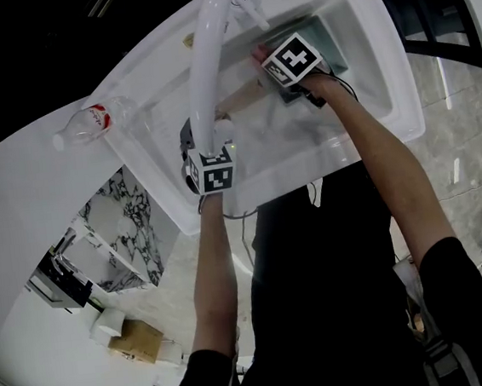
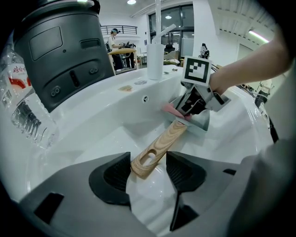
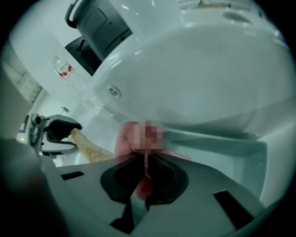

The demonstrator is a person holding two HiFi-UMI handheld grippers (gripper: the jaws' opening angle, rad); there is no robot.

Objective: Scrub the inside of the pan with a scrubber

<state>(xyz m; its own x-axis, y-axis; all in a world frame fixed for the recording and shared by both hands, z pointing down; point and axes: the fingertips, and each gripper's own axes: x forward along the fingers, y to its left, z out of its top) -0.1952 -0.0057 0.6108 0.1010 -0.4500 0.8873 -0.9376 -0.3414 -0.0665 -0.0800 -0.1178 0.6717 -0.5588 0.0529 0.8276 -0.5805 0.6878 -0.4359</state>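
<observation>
Grey pan (image 2: 202, 122) (square-cornered, pale wooden handle (image 2: 162, 143)) lies in the sink (image 1: 390, 78), 1 o'clock in my head view. Left tool (image 2: 148, 169) closed on the handle end; right tool (image 3: 144, 178) pinches a pink mesh scrubber (image 3: 124, 141) at the pan.

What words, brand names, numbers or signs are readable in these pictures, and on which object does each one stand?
None is legible.
Bottle label: red and dark print, too blurred to read.
Marker cubes: black-and-white square patterns only, no letters or numbers.
</observation>
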